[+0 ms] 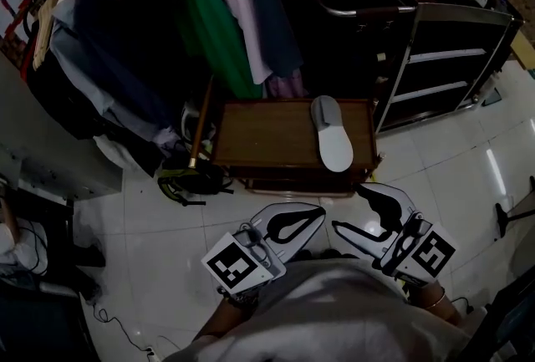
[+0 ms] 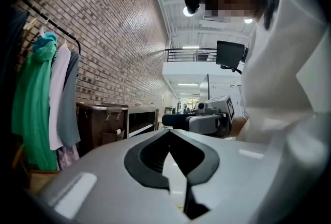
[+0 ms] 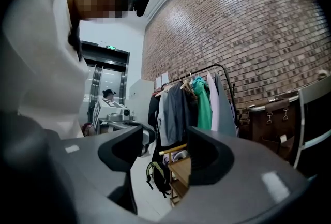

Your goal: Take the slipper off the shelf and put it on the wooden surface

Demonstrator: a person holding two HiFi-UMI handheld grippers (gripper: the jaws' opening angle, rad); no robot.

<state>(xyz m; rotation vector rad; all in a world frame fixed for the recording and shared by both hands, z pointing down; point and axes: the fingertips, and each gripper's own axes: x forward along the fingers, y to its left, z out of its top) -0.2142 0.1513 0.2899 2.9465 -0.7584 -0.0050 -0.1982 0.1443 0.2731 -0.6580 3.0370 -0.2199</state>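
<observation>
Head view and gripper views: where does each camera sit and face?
Head view: head-mounted, steeply down at the slipper on the wooden table; left gripper, right gripper, torso show.
Left gripper view: on that gripper, past shut jaws toward the brick wall; torso at right.
Right gripper view: on that gripper, between open jaws toward the wooden table; torso at left.
Gripper views share the clothes rack.

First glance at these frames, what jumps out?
A pale grey slipper lies on the right part of the low wooden table, mid-frame in the head view. A bright green garment hangs on the rack behind it. Near the person, the left hand-held gripper is shut and the right hand-held gripper is open; both are empty.
</observation>
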